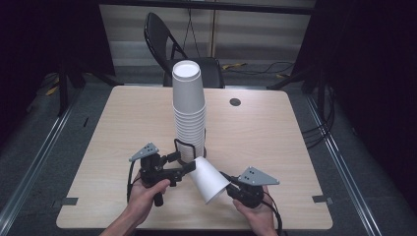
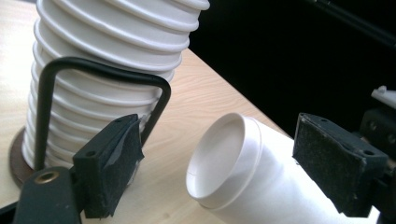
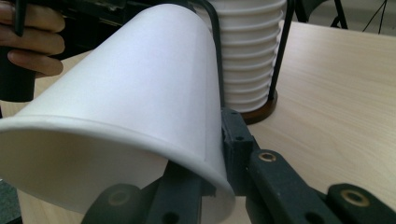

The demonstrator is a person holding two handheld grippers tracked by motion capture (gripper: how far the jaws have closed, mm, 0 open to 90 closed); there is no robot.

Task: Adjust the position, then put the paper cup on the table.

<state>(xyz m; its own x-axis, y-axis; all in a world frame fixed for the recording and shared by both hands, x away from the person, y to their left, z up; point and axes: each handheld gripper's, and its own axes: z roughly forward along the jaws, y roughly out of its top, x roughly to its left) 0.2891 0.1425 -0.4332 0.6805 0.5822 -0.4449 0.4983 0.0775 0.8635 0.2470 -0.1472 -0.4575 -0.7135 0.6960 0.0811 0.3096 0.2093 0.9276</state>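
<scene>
At the near edge of the table, the right gripper is clamped on the rim of a smooth white paper cup, one jaw inside, held tipped. The left gripper has its padded jaws apart around that cup's recessed base, pads clear. The left gripper view shows the ribbed cup stack in a black wire holder.

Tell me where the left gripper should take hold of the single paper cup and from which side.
Grip the paper cup at its closed base end, from the cup stack's side. It lies tilted with its base toward the left gripper, while the right gripper already pinches the rim wall. The base ring looks stiffest, so fingers straddling it probably crush it least.
</scene>
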